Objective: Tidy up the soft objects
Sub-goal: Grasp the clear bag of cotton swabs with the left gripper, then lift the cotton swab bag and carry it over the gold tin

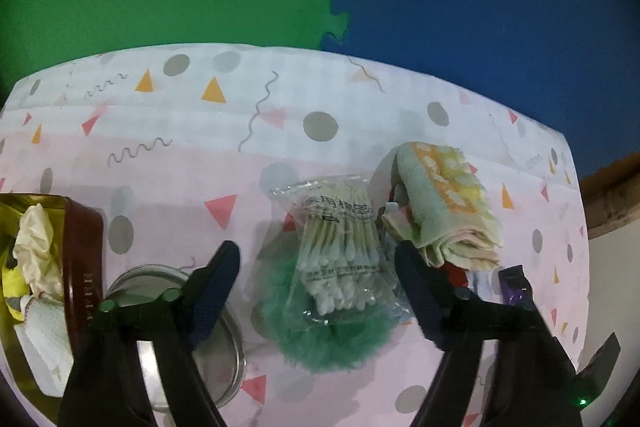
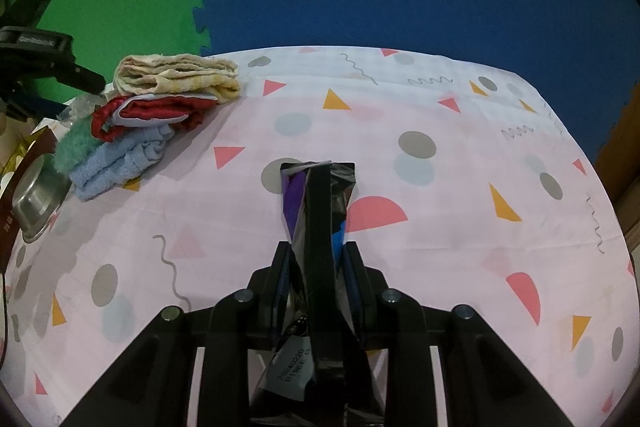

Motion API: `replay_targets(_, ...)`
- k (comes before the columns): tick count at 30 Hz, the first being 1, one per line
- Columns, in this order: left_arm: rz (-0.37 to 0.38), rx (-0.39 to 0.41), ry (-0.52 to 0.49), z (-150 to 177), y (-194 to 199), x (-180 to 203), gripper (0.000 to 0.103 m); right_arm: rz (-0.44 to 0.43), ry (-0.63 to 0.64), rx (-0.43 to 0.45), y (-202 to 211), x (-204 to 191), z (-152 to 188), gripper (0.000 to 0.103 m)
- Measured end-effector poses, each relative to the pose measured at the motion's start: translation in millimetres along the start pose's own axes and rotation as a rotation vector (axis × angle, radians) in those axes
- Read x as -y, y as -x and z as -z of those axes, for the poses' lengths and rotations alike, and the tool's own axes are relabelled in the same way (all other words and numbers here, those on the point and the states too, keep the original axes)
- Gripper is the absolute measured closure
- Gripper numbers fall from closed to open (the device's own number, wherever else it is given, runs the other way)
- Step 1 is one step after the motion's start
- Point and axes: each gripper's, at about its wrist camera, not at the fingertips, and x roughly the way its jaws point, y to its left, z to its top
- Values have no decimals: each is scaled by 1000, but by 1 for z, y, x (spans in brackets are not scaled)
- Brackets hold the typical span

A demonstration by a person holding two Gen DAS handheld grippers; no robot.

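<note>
My left gripper (image 1: 318,259) is open, hovering over a clear bag of cotton swabs (image 1: 340,247) that lies on a green fluffy cloth (image 1: 332,339). Right of it is a stack of folded cloths topped by a yellow-orange towel (image 1: 444,203). In the right wrist view the stack shows the yellow towel (image 2: 180,75), a red cloth (image 2: 152,115) and a blue towel (image 2: 120,159). My right gripper (image 2: 316,267) is shut on a black and purple foil packet (image 2: 316,211), held above the tablecloth.
A dark red box (image 1: 80,267) with crumpled cloths and tissue stands at the left. A steel bowl (image 1: 192,339) sits beside it, also in the right wrist view (image 2: 36,203). The patterned tablecloth (image 2: 440,187) covers the table; green and blue mats lie beyond.
</note>
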Motion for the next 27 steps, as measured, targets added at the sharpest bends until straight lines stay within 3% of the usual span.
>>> replay_targets(2,26,-24,-11,1,-4,2,60,-3,-3,0,0,0,0,77)
replay_targets(7,52,-19,-40,5,1,6,82,-4,-4,0,0,1,0,77)
replay_targets(27,30,94,-111,40,65,-3,85,-8,-9,0,-1,1,0,77)
